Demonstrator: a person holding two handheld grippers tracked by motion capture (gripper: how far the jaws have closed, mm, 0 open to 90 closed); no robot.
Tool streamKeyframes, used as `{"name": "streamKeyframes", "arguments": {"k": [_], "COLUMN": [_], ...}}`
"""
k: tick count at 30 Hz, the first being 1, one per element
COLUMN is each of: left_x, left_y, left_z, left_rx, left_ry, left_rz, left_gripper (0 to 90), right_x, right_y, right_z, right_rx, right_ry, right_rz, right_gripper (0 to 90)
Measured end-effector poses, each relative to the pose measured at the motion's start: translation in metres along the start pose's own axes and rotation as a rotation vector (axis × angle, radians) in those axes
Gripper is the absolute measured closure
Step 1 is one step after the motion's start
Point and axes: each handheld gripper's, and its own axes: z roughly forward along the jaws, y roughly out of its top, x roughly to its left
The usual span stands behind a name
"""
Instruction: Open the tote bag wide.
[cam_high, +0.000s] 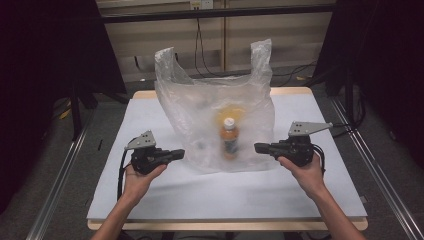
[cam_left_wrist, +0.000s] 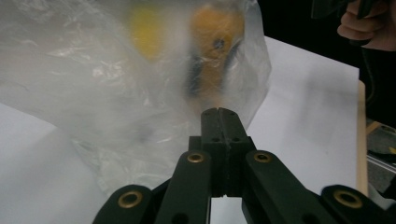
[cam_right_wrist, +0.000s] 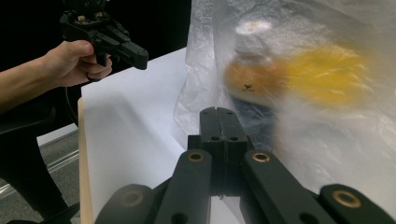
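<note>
Left gripper (cam_high: 181, 152) sits at the left flank of the plastic bag (cam_high: 200, 110), jaws fully closed on nothing, tip just beside the film; can't confirm contact. In its own view the closed tip (cam_left_wrist: 218, 112) points at the bag's lower side.

Bag stands upright mid-table on the white table cover (cam_high: 310, 190), both handles (cam_high: 167, 57) up, mouth open at top. Inside, seen through the film: a bottle (cam_high: 230, 137) with white cap and orange contents, upright near the front wall, plus a blurry yellow item (cam_high: 231, 111) behind it that I can't identify.

My right gripper (cam_high: 257, 147) mirrors it on the right flank, jaws also shut and empty, tip (cam_right_wrist: 217, 112) close to the film.

Handling judgement: film is thin, soft, slippery and crinkly, zero stiffness, so it'll collapse or slide if pushed on the sides. Bottle is probably the main weight, so the load sits low and front. Best hold looks like the two handle loops, one per gripper, pinching a bunched fold rather than a single layer. Lifting by one handle likely tips the bottle over.
</note>
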Motion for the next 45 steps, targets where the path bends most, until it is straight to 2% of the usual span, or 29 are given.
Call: {"name": "streamKeyframes", "arguments": {"k": [8, 9, 12, 16, 22, 26, 29, 31, 35, 38, 42, 45], "left_x": [0.000, 0.001, 0.003, 0.008, 0.014, 0.015, 0.017, 0.017, 0.020, 0.022, 0.025, 0.026], "left_y": [0.015, 0.017, 0.023, 0.029, 0.041, 0.050, 0.058, 0.063, 0.076, 0.085, 0.101, 0.115], "left_z": [0.006, 0.006, 0.008, 0.012, 0.015, 0.012, 0.010, 0.009, 0.008, 0.009, 0.011, 0.012], "left_rx": [0.011, 0.009, -0.005, -0.005, -0.005, -0.035, -0.045, -0.073, -0.103, -0.103, -0.123, -0.143], "left_ry": [-0.020, -0.021, -0.028, -0.028, -0.017, -0.003, -0.005, -0.011, -0.008, -0.002, -0.014, -0.008], "left_rz": [0.008, 0.018, 0.011, 0.004, 0.018, 0.019, 0.027, 0.019, 0.027, 0.030, 0.044, 0.050], "left_gripper": [90.0, 90.0, 90.0, 90.0, 90.0, 90.0, 90.0, 90.0, 90.0, 90.0, 90.0, 90.0], "right_x": [-0.002, -0.002, -0.003, -0.003, 0.001, 0.003, 0.003, 0.003, 0.003, 0.002, -0.001, -0.004], "right_y": [0.015, 0.018, 0.026, 0.037, 0.053, 0.066, 0.074, 0.081, 0.094, 0.104, 0.118, 0.129], "right_z": [0.003, 0.005, 0.007, 0.012, 0.018, 0.020, 0.021, 0.022, 0.025, 0.029, 0.034, 0.036], "right_rx": [-0.024, -0.023, -0.028, -0.032, -0.041, -0.050, -0.062, -0.068, -0.073, -0.077, -0.082, -0.089], "right_ry": [0.007, 0.008, 0.015, 0.020, 0.035, 0.027, 0.021, 0.022, 0.011, 0.001, -0.014, -0.018], "right_rz": [-0.011, -0.017, -0.025, -0.036, -0.065, -0.087, -0.093, -0.097, -0.110, -0.112, -0.116, -0.117], "right_gripper": [90.0, 90.0, 90.0, 90.0, 90.0, 90.0, 90.0, 90.0, 90.0, 90.0, 90.0, 90.0]}}
